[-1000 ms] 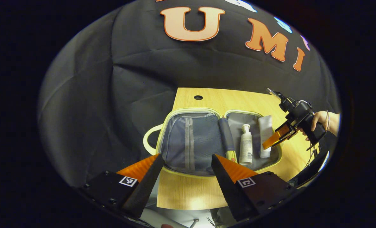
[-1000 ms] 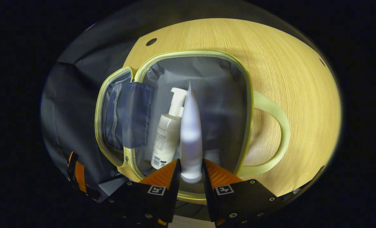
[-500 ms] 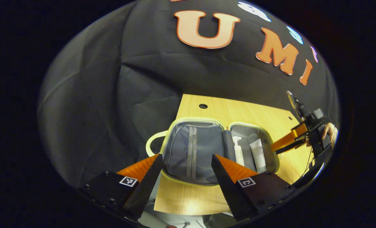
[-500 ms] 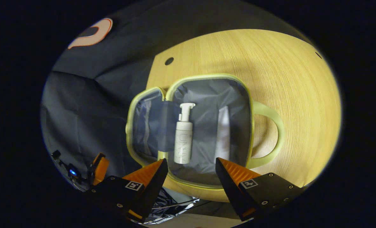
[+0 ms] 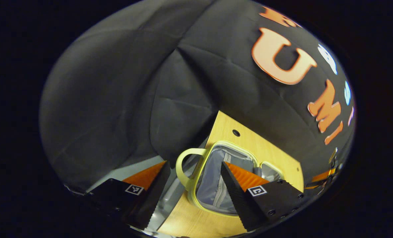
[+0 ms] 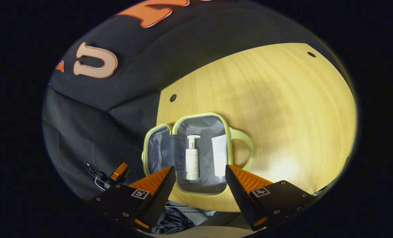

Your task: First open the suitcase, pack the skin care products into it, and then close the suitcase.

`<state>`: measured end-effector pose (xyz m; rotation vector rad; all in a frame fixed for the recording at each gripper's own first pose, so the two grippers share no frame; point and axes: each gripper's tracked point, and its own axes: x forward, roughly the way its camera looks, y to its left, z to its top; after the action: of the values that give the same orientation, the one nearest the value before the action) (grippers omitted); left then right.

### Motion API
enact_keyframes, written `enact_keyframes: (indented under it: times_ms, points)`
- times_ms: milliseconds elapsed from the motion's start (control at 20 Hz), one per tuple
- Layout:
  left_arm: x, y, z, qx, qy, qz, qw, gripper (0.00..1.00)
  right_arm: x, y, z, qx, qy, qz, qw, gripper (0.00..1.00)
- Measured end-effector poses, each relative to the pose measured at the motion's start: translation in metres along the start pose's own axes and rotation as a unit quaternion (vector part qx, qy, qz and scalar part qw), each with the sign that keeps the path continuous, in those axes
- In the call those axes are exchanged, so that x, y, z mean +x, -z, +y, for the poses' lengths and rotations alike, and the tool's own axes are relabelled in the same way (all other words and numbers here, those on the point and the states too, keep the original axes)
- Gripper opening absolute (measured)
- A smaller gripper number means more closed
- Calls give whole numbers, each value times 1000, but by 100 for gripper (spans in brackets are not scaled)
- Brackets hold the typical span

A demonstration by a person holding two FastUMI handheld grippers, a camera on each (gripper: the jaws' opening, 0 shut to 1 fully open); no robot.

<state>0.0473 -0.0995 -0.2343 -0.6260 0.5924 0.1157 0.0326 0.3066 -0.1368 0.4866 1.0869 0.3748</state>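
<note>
A small suitcase [image 6: 199, 114] with a pale green rim lies open on the wooden table [image 6: 266, 99]. Its right half holds a white pump bottle [image 6: 192, 162] and a white tube [image 6: 219, 158], lying side by side. My right gripper [image 6: 200, 166] hovers open well above the case's near edge, with nothing between its fingers. In the left gripper view the suitcase [image 5: 196, 195] shows its mesh-lined lid half and a green handle [image 5: 183, 165]. My left gripper [image 5: 195, 163] is open, off the table's left end near that handle. The left gripper [image 6: 117, 173] also shows from the right gripper view.
The table carries small round holes [image 6: 173, 98] near its far corners. Black cloth walls stand close behind and to the left of the table. The other handle [image 6: 244, 150] sticks out on the case's right side. The right gripper [image 5: 322, 177] shows at the far right edge.
My right gripper let go of the white tube inside the case, opened, and drew back and up. My left gripper swung away toward the table's left end.
</note>
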Motion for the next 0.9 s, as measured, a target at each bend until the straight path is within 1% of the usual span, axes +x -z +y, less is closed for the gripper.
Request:
enact_keyframes:
  times_ms: [50, 100, 200, 300, 400, 600, 650, 700, 800, 900]
  points:
    - [9, 0, 5, -33, 16, 2, 999, 98, -3, -1, -6, 4, 6, -5, 1000, 95]
    - [19, -1, 15, -65, 22, 3, 998, 98, -5, -2, -11, 9, 11, -9, 1000, 96]
    - [41, 3, 38, -108, 21, 10, 994, 98, -9, -4, -20, 19, 20, -15, 999, 96]
    - [57, 5, 53, -132, 23, 15, 991, 98, -13, -3, -26, 30, 27, -17, 999, 96]
    - [70, 14, 59, -151, 31, 29, 988, 98, -14, -1, -31, 41, 34, -18, 998, 96]
    - [96, 25, 56, -185, 57, 37, 980, 98, -12, 3, -39, 54, 46, -14, 997, 96]
    - [101, 27, 53, -193, 69, 39, 978, 95, -11, 3, -40, 57, 46, -13, 997, 96]
    - [97, 28, 50, -198, 77, 41, 976, 94, -11, 4, -41, 61, 45, -12, 997, 96]
    - [110, 33, 52, -194, 63, 46, 978, 60, -10, 3, -44, 69, 47, -12, 996, 96]
    - [109, 30, 47, -186, 66, 45, 979, 26, -10, 5, -47, 70, 48, -9, 996, 96]
